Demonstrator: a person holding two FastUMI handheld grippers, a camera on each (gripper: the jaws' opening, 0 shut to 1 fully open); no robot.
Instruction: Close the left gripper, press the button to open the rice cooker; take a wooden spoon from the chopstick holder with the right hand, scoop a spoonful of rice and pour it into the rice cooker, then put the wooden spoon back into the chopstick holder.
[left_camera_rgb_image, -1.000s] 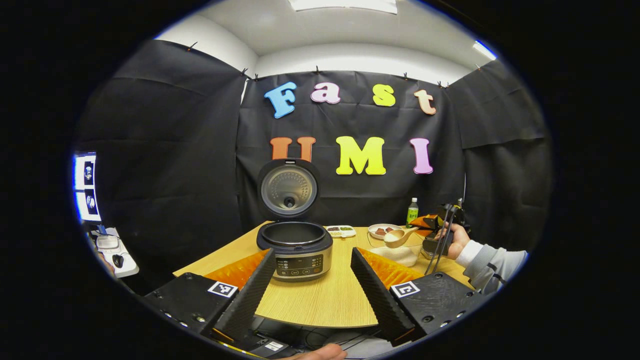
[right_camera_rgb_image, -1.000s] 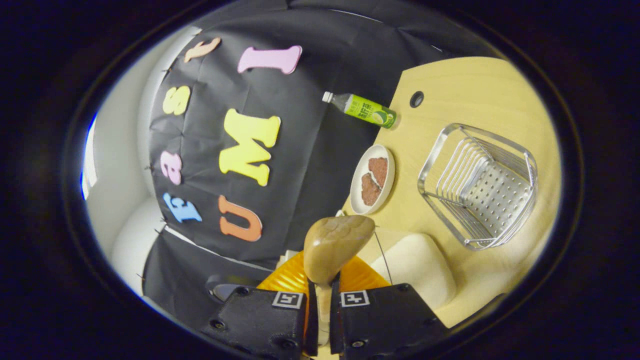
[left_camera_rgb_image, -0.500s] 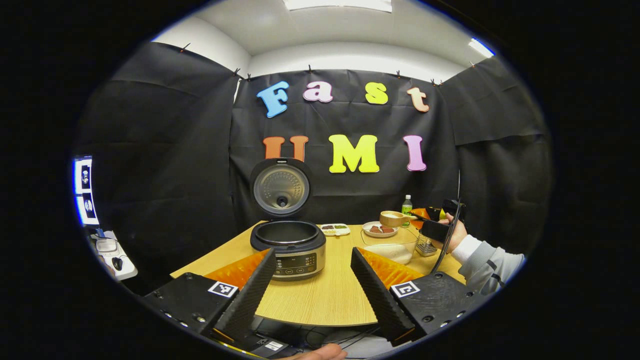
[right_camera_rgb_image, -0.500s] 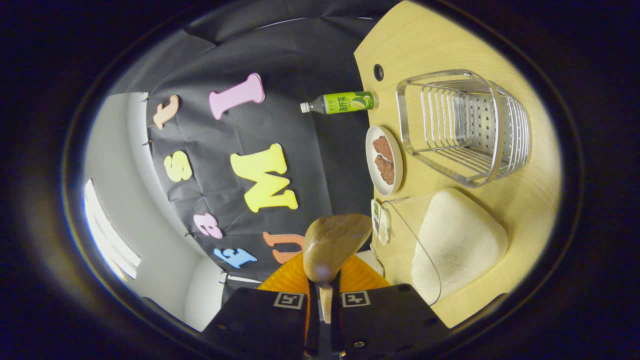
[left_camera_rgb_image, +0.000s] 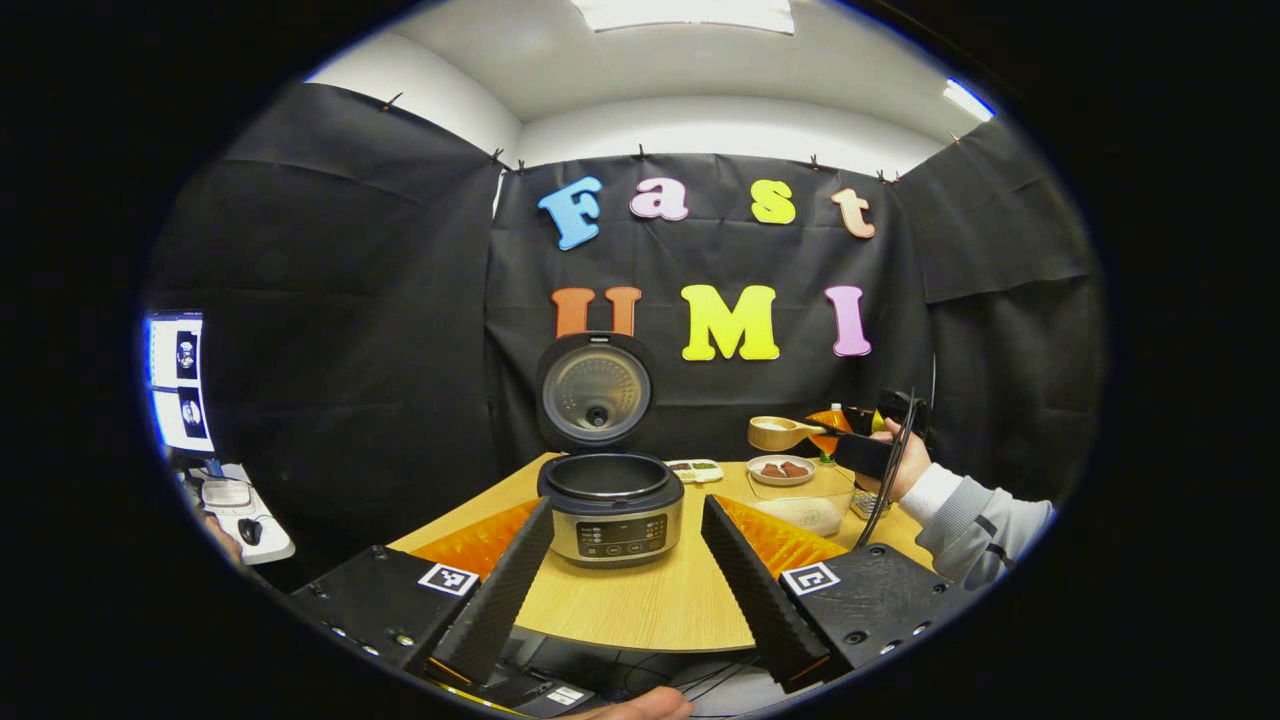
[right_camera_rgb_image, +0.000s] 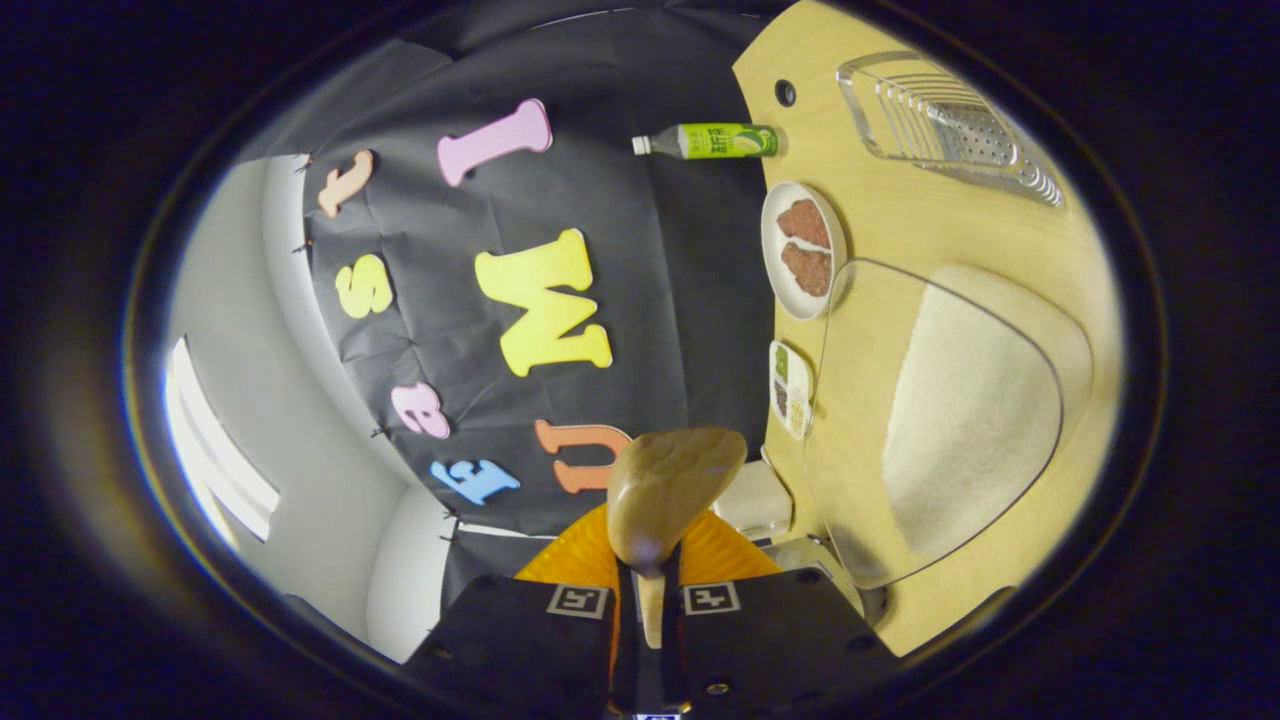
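Black cloth is backing the wooden table (left_camera_rgb_image: 640, 610); I am holding my left gripper (left_camera_rgb_image: 625, 590) wide open and empty at six o'clock, facing the rice cooker (left_camera_rgb_image: 612, 505), whose lid is standing up; my right gripper (right_camera_rgb_image: 648, 625) is clamping the wooden spoon (left_camera_rgb_image: 783, 432) by its handle, raised at three o'clock above the rice container (left_camera_rgb_image: 803, 500); I am judging that keeping the bowl level while travelling toward nine o'clock, then tipping over the pot, is avoiding spills.
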